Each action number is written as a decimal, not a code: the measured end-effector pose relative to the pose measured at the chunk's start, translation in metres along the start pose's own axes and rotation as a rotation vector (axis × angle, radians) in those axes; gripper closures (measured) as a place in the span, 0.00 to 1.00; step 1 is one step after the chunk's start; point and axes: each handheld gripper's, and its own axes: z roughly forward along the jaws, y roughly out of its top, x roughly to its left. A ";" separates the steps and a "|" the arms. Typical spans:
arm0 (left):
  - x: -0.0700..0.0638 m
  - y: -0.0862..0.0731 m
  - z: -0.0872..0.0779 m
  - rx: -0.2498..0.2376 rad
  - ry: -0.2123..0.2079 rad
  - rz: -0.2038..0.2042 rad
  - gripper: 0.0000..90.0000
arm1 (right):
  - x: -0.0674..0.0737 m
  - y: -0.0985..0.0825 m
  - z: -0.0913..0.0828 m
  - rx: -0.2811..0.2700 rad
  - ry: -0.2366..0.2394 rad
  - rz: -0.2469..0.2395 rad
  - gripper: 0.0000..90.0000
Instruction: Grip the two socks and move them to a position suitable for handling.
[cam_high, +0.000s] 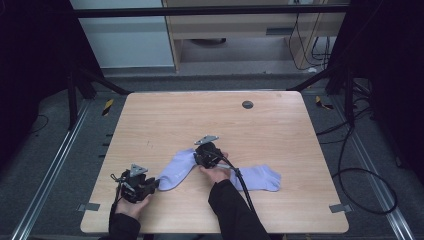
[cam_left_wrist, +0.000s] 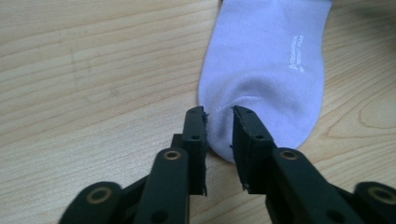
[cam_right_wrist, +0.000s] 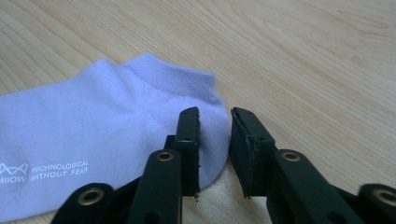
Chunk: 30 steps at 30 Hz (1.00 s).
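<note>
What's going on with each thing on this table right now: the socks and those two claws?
Left sock: flat on the table, toe end between the left claw's jaws, a small ridge of cloth raised there.
Right sock: flat on the table, partly hidden by the person's right arm.
Left claw: jaws a narrow gap apart, astride the left sock's toe.
Right claw: jaws a narrow gap apart, at the left sock's heel edge.
Table: light wood.

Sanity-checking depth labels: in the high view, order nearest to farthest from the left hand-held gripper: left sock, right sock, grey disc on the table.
1. Left sock: its toe end lies right at the left hand-held gripper, at the near left.
2. Right sock: along the near edge, beyond the right hand-held gripper.
3. Grey disc: far side of the table, right of centre.
</note>
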 end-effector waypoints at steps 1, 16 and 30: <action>0.000 0.000 0.001 0.006 -0.001 -0.002 0.87 | 0.000 0.000 0.000 0.002 0.004 0.004 0.88; 0.017 0.019 -0.010 -0.070 0.051 0.015 0.97 | 0.014 -0.005 -0.049 -0.112 0.065 0.034 0.98; 0.026 0.019 0.004 -0.004 0.048 0.069 0.96 | 0.049 -0.054 -0.058 -0.030 0.065 0.053 0.95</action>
